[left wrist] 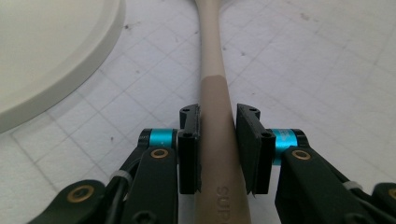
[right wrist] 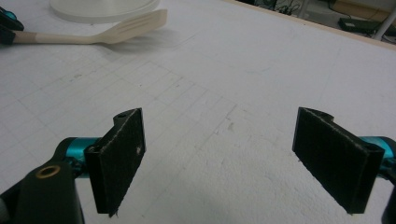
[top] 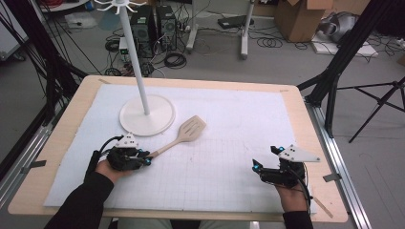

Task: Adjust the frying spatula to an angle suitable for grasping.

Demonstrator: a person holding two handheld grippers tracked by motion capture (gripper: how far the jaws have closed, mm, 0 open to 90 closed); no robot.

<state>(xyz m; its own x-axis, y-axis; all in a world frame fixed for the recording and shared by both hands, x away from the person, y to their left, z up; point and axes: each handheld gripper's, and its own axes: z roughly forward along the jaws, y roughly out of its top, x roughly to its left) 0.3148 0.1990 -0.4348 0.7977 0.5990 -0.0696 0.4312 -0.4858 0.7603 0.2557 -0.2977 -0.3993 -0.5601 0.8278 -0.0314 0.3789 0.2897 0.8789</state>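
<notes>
Beige spatula (top: 184,135) lies flat on the white-matted desk (top: 229,143), head just beside the stand base (top: 147,114). Left gripper (left wrist: 217,149) fingers (left wrist: 189,149) clamp its handle end. Right gripper (right wrist: 233,163) fingers spread wide, nothing between them, well apart from spatula.

Left gripper (left wrist: 217,154): black two-jaw body, flat black pads, turquoise collars behind each pad, brass-ringed pivots, white zip tie on its cable. Grey three-cornered plate on top, as on the right gripper (right wrist: 233,161), whose pads look coarse and felt-like. Person wears black long sleeves (top: 79,205).
</notes>
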